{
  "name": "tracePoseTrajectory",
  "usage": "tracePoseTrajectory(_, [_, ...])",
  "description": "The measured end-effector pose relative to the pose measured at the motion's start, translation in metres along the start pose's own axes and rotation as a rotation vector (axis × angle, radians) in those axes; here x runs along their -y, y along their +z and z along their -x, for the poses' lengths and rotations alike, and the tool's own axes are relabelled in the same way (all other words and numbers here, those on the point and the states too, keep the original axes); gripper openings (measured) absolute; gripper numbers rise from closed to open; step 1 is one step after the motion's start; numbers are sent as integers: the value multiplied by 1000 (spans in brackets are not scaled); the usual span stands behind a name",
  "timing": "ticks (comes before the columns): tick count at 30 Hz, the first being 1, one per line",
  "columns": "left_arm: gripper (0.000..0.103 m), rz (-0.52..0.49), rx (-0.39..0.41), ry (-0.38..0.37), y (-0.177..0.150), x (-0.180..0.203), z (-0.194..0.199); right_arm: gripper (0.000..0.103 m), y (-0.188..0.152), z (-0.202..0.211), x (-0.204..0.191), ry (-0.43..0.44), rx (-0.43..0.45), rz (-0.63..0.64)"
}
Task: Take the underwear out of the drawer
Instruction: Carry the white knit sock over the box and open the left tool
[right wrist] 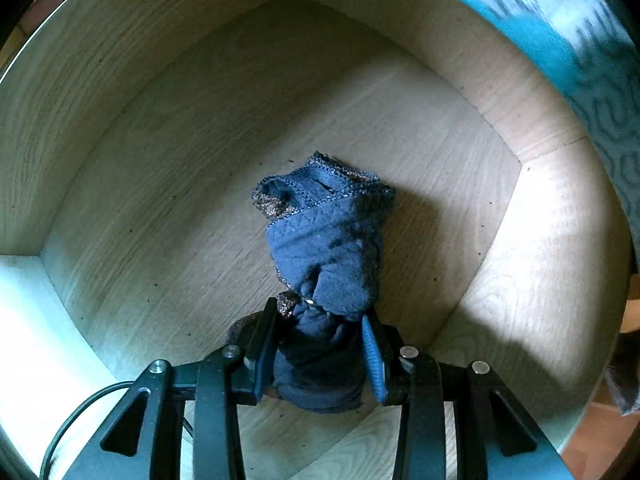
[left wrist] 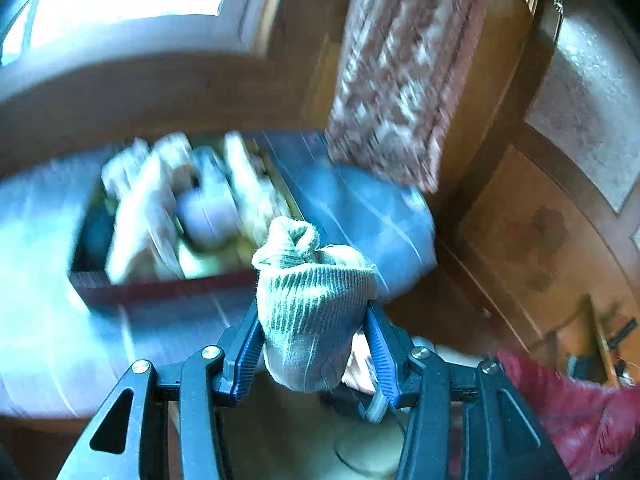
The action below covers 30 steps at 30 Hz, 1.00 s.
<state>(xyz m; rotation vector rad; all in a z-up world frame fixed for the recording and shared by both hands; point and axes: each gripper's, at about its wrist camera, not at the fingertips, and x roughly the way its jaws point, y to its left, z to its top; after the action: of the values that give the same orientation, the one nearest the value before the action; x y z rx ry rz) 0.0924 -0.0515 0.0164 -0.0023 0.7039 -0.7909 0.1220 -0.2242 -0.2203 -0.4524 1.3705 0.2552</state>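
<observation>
The left gripper [left wrist: 312,344] is clamping a pale ribbed bundle [left wrist: 310,300] above the blurred bed [left wrist: 360,200]. The right gripper [right wrist: 320,344] is gripping rolled navy underwear [right wrist: 324,248] over the wooden drawer [right wrist: 160,180] floor, near its middle.

No writing, label, brand or number can be read anywhere here; the room beyond is badly blurred.
</observation>
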Motion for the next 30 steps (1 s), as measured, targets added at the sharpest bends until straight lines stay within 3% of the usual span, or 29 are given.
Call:
tracePoseTrajectory(5, [50, 22, 73, 100, 45, -25, -9, 38, -2, -2, 3, 1, 2, -4])
tracePoseTrajectory(12, [50, -35, 2, 208, 68, -45, -58, 38, -1, -1, 3, 6, 4, -5])
tracePoseTrajectory(20, [50, -186, -102, 353, 66, -61, -95, 39, -2, -1, 4, 6, 3, -5])
tracePoseTrajectory(27, [51, -352, -229, 318, 48, -52, -128, 39, -2, -2, 4, 6, -1, -4])
tracePoseTrajectory(30, [51, -369, -215, 316, 48, -50, -124, 39, -2, -2, 4, 8, 0, -6])
